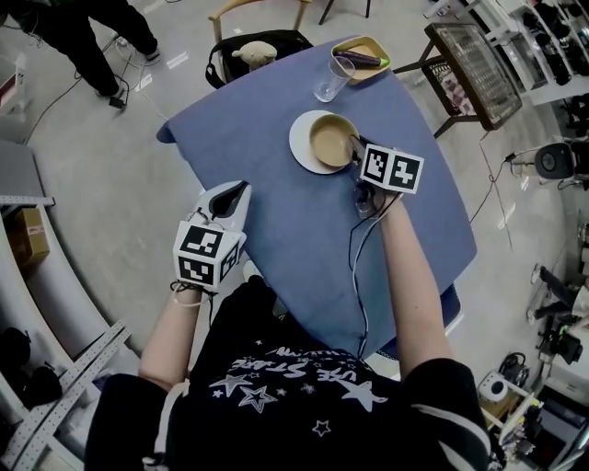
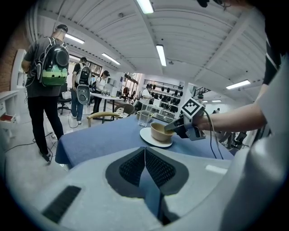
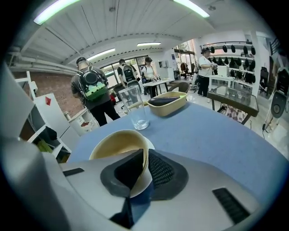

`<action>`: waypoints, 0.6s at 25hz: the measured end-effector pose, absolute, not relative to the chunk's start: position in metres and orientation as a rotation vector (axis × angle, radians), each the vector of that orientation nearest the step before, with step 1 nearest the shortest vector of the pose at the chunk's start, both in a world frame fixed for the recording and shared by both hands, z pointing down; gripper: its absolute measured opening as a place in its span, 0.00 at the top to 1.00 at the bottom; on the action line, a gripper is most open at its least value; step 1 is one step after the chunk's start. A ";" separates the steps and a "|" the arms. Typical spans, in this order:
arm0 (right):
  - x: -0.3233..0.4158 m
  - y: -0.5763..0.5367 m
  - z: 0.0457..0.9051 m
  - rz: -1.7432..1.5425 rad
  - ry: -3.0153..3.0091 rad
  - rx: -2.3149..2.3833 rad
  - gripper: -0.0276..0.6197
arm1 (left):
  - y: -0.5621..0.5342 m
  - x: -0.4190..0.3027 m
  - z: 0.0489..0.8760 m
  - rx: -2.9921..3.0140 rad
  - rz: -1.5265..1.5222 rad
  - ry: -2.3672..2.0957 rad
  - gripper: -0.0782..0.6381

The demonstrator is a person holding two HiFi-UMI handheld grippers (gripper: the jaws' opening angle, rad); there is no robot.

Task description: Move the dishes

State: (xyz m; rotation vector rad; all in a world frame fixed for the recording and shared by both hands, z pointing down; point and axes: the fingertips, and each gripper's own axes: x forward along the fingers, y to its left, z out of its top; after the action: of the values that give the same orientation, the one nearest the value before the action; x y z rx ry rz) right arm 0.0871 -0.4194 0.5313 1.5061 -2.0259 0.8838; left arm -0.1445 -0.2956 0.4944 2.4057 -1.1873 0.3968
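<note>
The tan bowl (image 1: 329, 138) sits on a white plate (image 1: 302, 147) on the blue table (image 1: 276, 239), toward its far half and a little right of the middle. Your right gripper (image 3: 143, 159) has the bowl's near-right rim: the jaws are pinched narrow on the wall, one pad inside the bowl and one outside. The bowl rests on the plate.

Just past the plate, on the far side, stands an empty clear glass (image 1: 329, 81). Beyond that, at the table's far edge, is a yellow-green dish (image 1: 368, 75) with a dark purple thing (image 1: 359, 59) lying in it.

Your left gripper (image 2: 145, 158) is at the table's near-left edge, well apart from the dishes, its jaws pressed together with nothing between them.

Behind the far edge a chair (image 1: 248, 14) holds a pale soft toy (image 1: 256, 53). To the far left a person with a backpack (image 2: 45, 76) stands on the floor.
</note>
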 end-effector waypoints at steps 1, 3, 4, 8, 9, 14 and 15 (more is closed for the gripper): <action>0.087 -0.419 0.531 0.900 -2.027 1.520 0.91 | -0.294 -0.146 0.495 2.403 0.394 -1.190 0.86; 0.086 -0.420 0.530 0.929 -2.033 1.539 0.92 | -0.292 -0.149 0.496 2.396 0.393 -1.195 0.86; 0.084 -0.420 0.528 0.938 -2.037 1.545 0.92 | -0.290 -0.150 0.497 2.393 0.394 -1.199 0.86; 0.078 -0.420 0.522 0.946 -2.054 1.550 0.93 | -0.287 -0.157 0.499 2.378 0.388 -1.217 0.86; 0.077 -0.421 0.520 0.946 -2.062 1.551 0.93 | -0.287 -0.158 0.499 2.375 0.384 -1.221 0.86; 0.061 -0.430 0.506 1.004 -2.133 1.561 0.93 | -0.290 -0.163 0.499 2.366 0.373 -1.243 0.86; 0.056 -0.433 0.503 1.016 -2.148 1.560 0.93 | -0.290 -0.165 0.499 2.363 0.372 -1.246 0.86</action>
State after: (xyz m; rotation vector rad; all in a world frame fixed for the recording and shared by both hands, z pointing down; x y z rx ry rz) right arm 0.0557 -0.4328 0.5032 1.5596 -2.1478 1.0165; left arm -0.1646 -0.2905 0.4990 2.3632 -1.2458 0.3716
